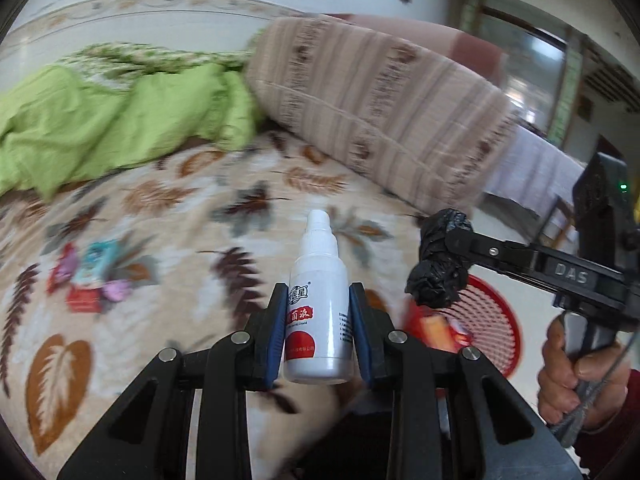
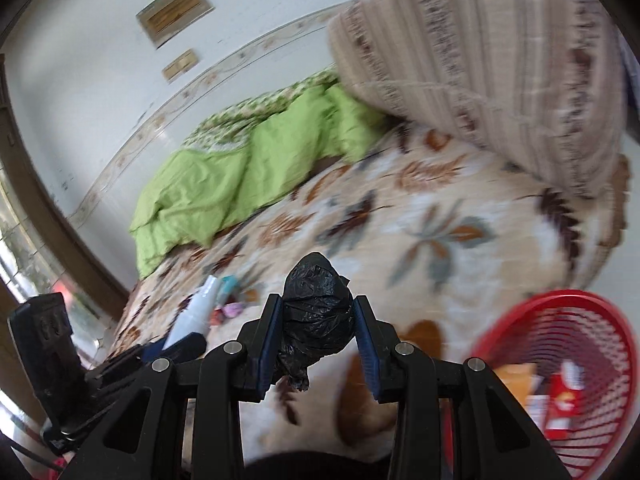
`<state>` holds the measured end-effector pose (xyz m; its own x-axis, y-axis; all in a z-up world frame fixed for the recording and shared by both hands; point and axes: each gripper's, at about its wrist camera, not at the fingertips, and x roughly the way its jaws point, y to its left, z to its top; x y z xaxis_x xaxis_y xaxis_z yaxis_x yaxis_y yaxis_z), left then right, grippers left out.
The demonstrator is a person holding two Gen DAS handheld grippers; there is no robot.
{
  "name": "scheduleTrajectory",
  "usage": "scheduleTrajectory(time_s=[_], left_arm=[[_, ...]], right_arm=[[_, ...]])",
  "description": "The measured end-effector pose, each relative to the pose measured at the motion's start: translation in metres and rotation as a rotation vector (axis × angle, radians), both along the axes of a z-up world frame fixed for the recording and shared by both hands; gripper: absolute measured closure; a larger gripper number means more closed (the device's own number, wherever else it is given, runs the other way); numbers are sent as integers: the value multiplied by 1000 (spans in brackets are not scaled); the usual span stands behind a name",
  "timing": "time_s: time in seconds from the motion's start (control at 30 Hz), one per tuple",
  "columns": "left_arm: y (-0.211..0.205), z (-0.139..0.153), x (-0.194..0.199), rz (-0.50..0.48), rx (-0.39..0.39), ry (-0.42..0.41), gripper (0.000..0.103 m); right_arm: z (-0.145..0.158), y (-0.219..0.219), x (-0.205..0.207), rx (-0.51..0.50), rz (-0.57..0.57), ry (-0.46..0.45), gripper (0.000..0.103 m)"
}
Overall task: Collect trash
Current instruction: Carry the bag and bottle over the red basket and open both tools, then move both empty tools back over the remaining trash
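My left gripper (image 1: 318, 316) is shut on a white spray bottle (image 1: 318, 312) with a red label, held upright above the leaf-patterned bed cover. My right gripper (image 2: 316, 328) is shut on a crumpled black plastic bag (image 2: 316, 320); in the left wrist view this bag (image 1: 438, 256) hangs over the red mesh basket (image 1: 500, 320). The basket (image 2: 568, 364) sits low right in the right wrist view with cartons inside. Small colourful wrappers (image 1: 90, 276) lie on the bed cover to the left; they show in the right wrist view too (image 2: 230, 304).
A green quilt (image 1: 112, 120) is bunched at the back of the bed. A large striped beige pillow (image 1: 380, 120) lies at the back right. A white wall runs behind. The bed cover (image 2: 440, 220) fills the middle.
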<state>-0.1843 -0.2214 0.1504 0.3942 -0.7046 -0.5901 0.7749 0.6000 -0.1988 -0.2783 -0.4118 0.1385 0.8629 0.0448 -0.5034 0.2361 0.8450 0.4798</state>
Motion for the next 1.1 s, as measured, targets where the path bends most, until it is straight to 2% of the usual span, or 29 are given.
scheduleTrajectory(time_s=[0.17, 0.3, 0.43, 0.47, 0.5, 0.53, 0.57, 0.63, 0.77, 0.93, 1.1], left_arm=[[-57, 3, -28, -161, 21, 52, 74], [-102, -1, -51, -279, 32, 126, 74], [-136, -11, -72, -344, 78, 139, 73], [-143, -14, -75, -351, 92, 143, 63], [-149, -16, -77, -352, 101, 151, 48], [-150, -16, -78, -344, 93, 155, 44], [-149, -17, -78, -339, 85, 156, 43], [-144, -15, -75, -333, 71, 162, 43], [-126, -9, -56, -273, 46, 163, 43], [-85, -5, -27, -159, 27, 132, 41], [-38, -7, 4, -31, 22, 112, 39]], right_arm=[[-2, -59, -57, 64, -139, 17, 65], [-3, -85, -86, 20, -232, 42, 65], [-10, -104, -107, 2, -303, 70, 63], [-13, -109, -109, 9, -316, 82, 63], [-15, -112, -110, 10, -326, 96, 62], [-18, -116, -110, 6, -334, 121, 58], [-22, -119, -109, 2, -343, 150, 54], [-26, -122, -110, 11, -359, 163, 54], [-25, -124, -111, 23, -360, 151, 54], [-16, -105, -90, 29, -291, 115, 54], [-11, -71, -52, 26, -166, 108, 54]])
